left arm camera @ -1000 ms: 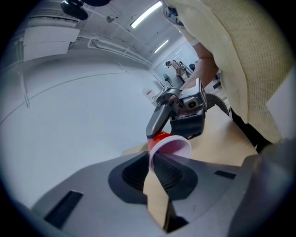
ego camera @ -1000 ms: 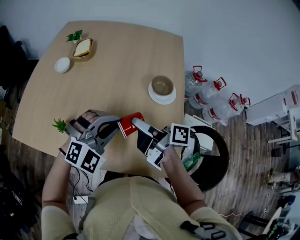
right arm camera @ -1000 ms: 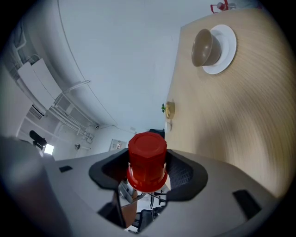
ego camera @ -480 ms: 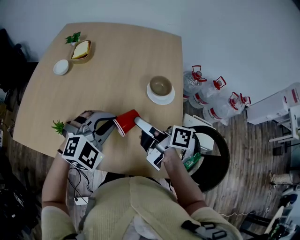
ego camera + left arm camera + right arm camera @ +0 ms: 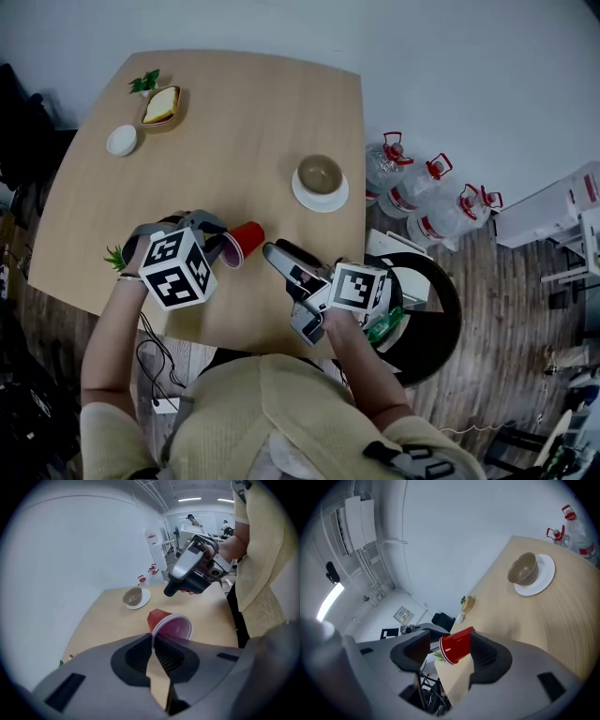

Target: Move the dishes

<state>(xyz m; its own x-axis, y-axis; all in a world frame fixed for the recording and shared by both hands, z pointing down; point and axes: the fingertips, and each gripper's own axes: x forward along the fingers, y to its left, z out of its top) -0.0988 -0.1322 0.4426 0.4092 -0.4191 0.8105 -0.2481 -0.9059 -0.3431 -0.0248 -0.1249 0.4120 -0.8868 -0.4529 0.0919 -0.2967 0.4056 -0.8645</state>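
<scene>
A red plastic cup (image 5: 247, 238) lies tilted on its side just above the wooden table (image 5: 234, 112), near its front edge. My left gripper (image 5: 225, 247) is shut on the cup's rim (image 5: 153, 631); its jaws have just been closing on that rim. The cup's mouth (image 5: 173, 629) faces the left gripper view. My right gripper (image 5: 273, 251) stands open just right of the cup, which shows between its jaw tips (image 5: 457, 645) with a gap at the left jaw. A brown bowl (image 5: 320, 174) sits on a white plate (image 5: 302, 196) further back.
A dish with bread (image 5: 161, 103), a small white dish (image 5: 121, 141) and a little plant (image 5: 144, 82) stand at the far left corner. Another small plant (image 5: 114, 256) is at the near left edge. Water bottles (image 5: 412, 187) and a black chair (image 5: 431, 300) stand right of the table.
My left gripper has rolled and sunk toward the table, carrying the red cup leftward, away from the right gripper. The right gripper has rolled and kept its place.
</scene>
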